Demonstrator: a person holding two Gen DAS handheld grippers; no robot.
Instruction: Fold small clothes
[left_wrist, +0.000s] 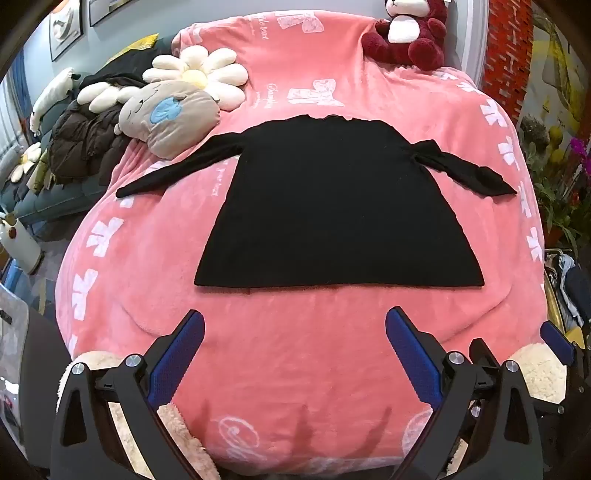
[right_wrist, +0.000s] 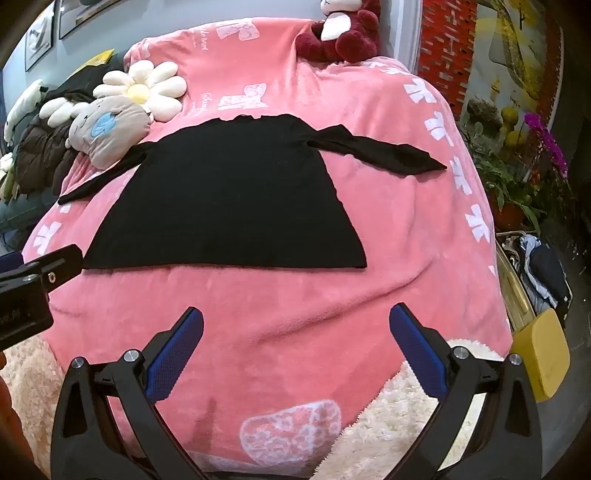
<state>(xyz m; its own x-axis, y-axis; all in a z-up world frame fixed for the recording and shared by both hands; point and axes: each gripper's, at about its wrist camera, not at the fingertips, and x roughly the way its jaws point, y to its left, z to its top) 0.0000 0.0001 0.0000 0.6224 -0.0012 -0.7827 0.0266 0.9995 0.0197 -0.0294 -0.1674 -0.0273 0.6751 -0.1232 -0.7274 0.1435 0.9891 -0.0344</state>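
A black long-sleeved top (left_wrist: 332, 206) lies flat on a pink blanket (left_wrist: 295, 350), hem toward me, both sleeves spread out to the sides. It also shows in the right wrist view (right_wrist: 229, 206). My left gripper (left_wrist: 294, 325) is open and empty, hovering short of the hem. My right gripper (right_wrist: 296, 321) is open and empty, also short of the hem, toward its right end. The right gripper's blue pad shows at the right edge of the left wrist view (left_wrist: 556, 338); the left gripper's body (right_wrist: 33, 288) shows at the left of the right wrist view.
A grey plush pillow (left_wrist: 173, 118) and a daisy cushion (left_wrist: 199, 74) lie by the left sleeve. A dark red teddy bear (left_wrist: 406, 33) sits at the far end. A dark jacket (left_wrist: 81, 144) lies left. Plants (right_wrist: 517, 162) and a clothes basket (right_wrist: 539, 273) stand right.
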